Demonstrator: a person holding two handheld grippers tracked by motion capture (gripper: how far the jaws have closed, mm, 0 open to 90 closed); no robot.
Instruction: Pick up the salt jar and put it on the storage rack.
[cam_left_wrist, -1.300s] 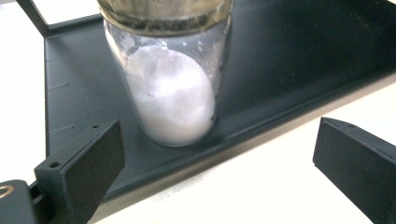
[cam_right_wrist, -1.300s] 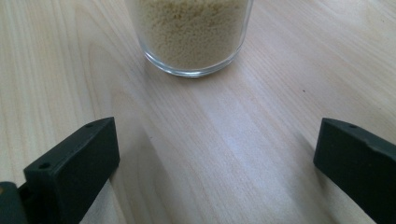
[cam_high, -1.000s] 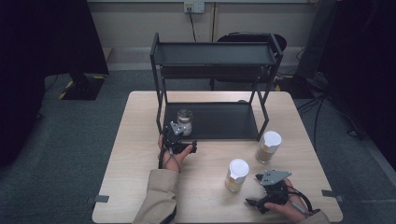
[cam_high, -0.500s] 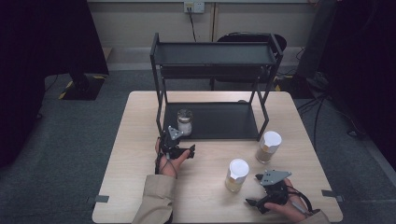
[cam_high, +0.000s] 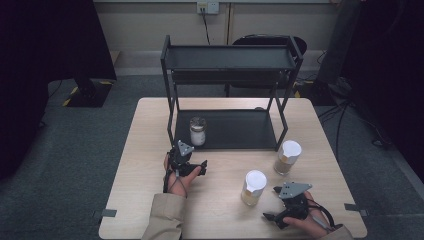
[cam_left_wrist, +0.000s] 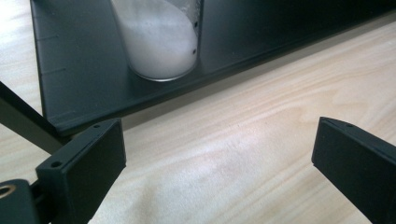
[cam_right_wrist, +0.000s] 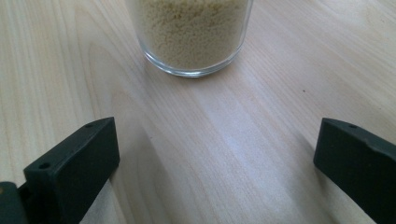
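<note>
A glass jar of white powder (cam_high: 198, 132) (cam_left_wrist: 161, 37) stands at the front left of the black rack's lower shelf (cam_high: 235, 131) (cam_left_wrist: 84, 70). My left gripper (cam_high: 190, 156) (cam_left_wrist: 217, 144) rests open on the table just in front of that shelf, its jaws empty and apart from the jar. A white-lidded jar of yellow grains (cam_high: 253, 187) (cam_right_wrist: 191, 32) stands on the table. My right gripper (cam_high: 271, 203) (cam_right_wrist: 217, 144) lies open to the right of it, pointing at it without touching.
A second white-lidded jar (cam_high: 288, 156) stands by the rack's right front leg (cam_high: 280, 120). The rack's upper shelf (cam_high: 230, 57) overhangs the lower one. Bare wooden table (cam_high: 145, 150) lies to the left. A chair (cam_high: 265, 42) stands behind the table.
My left gripper has drawn back from the jar on the shelf toward the person, open and empty. The right gripper has stayed put.
</note>
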